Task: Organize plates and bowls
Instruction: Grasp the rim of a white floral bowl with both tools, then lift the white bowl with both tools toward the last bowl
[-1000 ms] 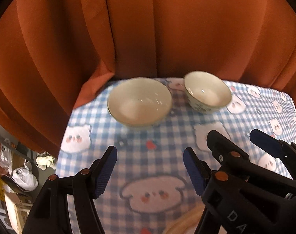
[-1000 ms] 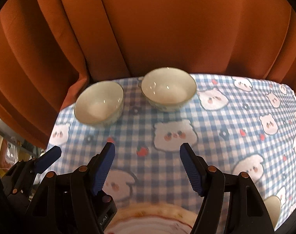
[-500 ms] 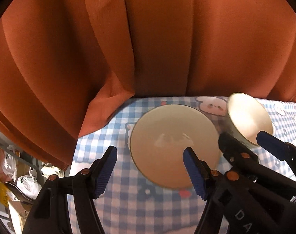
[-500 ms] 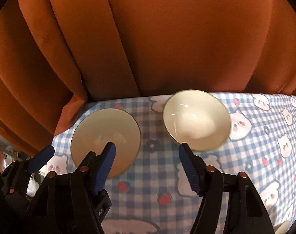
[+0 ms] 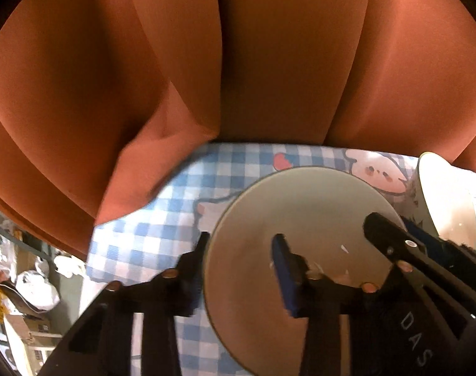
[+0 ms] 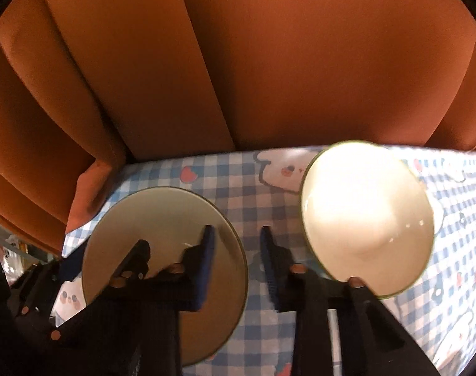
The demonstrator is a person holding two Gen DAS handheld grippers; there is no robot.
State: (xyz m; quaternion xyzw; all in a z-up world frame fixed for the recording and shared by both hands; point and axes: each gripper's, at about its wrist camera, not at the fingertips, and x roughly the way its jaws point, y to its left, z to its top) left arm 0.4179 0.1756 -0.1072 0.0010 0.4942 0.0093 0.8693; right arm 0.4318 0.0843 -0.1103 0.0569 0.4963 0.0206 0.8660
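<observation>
Two cream bowls stand on a blue checked tablecloth (image 6: 238, 181). The left bowl (image 5: 300, 206) (image 6: 156, 219) is wide and shadowed; the right bowl (image 6: 363, 213) (image 5: 448, 206) is brightly lit. My left gripper (image 5: 238, 247) straddles the left bowl's left rim, one finger outside and one inside, jaws closing. My right gripper (image 6: 236, 235) straddles the same bowl's right rim, its left finger inside and its right finger over the cloth between the bowls, jaws also closing. No pad visibly presses on the rim. The picture is blurred.
An orange curtain (image 5: 269, 62) hangs right behind the table's far edge, and a fold of it lies on the table's left corner (image 6: 90, 194). Bags and clutter (image 5: 34, 282) lie on the floor beyond the left edge.
Both grippers moved forward and down to the left bowl. Their jaws narrowed from wide open and now stand over its two rims.
</observation>
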